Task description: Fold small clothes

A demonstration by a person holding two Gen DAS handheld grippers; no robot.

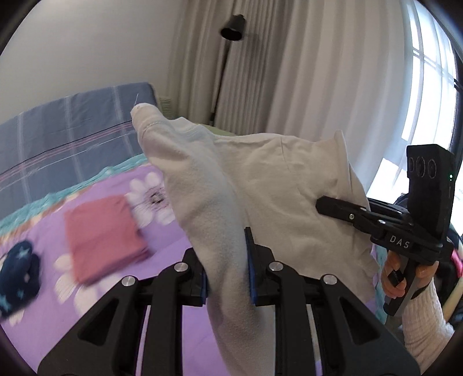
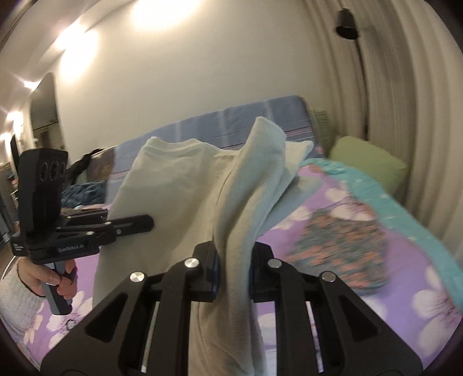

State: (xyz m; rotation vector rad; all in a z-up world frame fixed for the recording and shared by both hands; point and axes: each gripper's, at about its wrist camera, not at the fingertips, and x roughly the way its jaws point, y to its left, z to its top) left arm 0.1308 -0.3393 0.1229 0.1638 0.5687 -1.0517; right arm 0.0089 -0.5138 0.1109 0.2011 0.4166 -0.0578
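Now both grippers hold one white garment (image 1: 283, 185) up in the air above the bed (image 1: 162, 289). The left gripper (image 1: 227, 269) is closed on one bunch of the white cloth, and the cloth runs down between its blue pads (image 1: 250, 260). The right gripper (image 2: 233, 269) is closed on another bunch of the same cloth. From the left camera you can see the right gripper off to the right, with a hand (image 1: 405, 277) squeezing its handle. From the right camera you can see the left gripper (image 2: 144, 224) on the left side, held by the other hand (image 2: 55, 277). The cloth hangs between the two grippers like a little sheet. I think it is held up by two spots like this so it can spread out flat before it is laid down and folded. The bed has a purple cover with white flowers. On the left part of the bed lies a folded pink piece (image 1: 104, 237), and near it a dark blue piece with stars (image 1: 18, 274). Those look done already. On the right part lies a flowery piece (image 2: 341, 248) that is still crumpled, so I think it waits for its turn. Far back stand a black lamp (image 1: 233, 27) and pale curtains (image 1: 318, 72).
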